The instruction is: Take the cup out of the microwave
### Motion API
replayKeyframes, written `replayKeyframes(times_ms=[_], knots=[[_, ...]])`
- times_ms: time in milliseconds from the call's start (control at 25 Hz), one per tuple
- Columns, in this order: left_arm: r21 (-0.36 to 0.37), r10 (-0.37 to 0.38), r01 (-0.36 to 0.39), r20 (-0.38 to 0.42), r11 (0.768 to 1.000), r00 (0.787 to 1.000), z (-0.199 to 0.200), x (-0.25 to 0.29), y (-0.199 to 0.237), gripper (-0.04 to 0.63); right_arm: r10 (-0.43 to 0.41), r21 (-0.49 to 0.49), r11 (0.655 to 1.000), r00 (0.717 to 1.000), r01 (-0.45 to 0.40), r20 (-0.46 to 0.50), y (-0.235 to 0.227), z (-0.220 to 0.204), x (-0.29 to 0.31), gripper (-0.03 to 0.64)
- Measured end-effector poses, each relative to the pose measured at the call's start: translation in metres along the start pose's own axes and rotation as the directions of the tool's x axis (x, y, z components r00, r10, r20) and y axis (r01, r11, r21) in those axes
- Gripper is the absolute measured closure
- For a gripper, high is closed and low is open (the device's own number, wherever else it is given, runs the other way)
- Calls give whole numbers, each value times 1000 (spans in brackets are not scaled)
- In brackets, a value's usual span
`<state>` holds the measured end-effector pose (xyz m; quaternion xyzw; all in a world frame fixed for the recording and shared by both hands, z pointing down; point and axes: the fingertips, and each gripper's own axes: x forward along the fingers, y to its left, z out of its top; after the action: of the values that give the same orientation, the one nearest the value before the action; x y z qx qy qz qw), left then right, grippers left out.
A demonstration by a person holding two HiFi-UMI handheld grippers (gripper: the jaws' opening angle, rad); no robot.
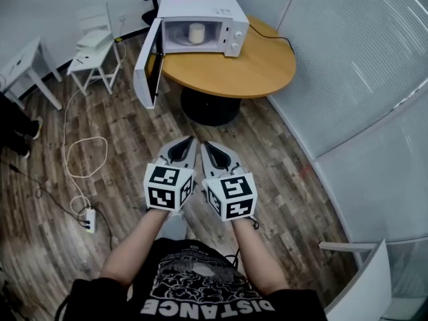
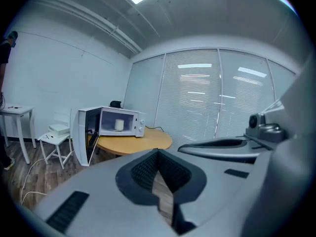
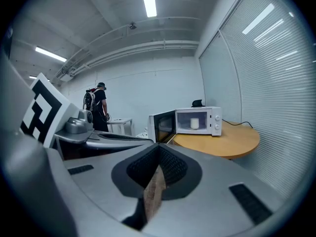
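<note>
The cup (image 1: 196,33) stands inside the microwave (image 1: 231,19), whose door (image 1: 146,72) hangs open, at the back of the round table (image 1: 261,65). Both tongs are well short of it, side by side over the wood floor (image 1: 134,132) with their tips toward the table. The left tongs (image 1: 189,141) are clenched on nothing, and the right tongs (image 1: 205,145) are likewise closed and empty. From either one, the cup shows small and far ahead. The person's black shirt (image 1: 200,293) reads "DISTANCE".
</note>
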<state>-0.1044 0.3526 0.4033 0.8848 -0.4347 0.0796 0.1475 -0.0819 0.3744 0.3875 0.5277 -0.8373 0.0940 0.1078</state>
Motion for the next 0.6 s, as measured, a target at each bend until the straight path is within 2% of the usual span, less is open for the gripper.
replayKeyframes(times_ms=[600], knots=[[-13, -42, 42, -19, 999, 999, 46, 89, 107, 586, -53, 28, 998, 997, 55, -61, -32, 36, 137, 600]])
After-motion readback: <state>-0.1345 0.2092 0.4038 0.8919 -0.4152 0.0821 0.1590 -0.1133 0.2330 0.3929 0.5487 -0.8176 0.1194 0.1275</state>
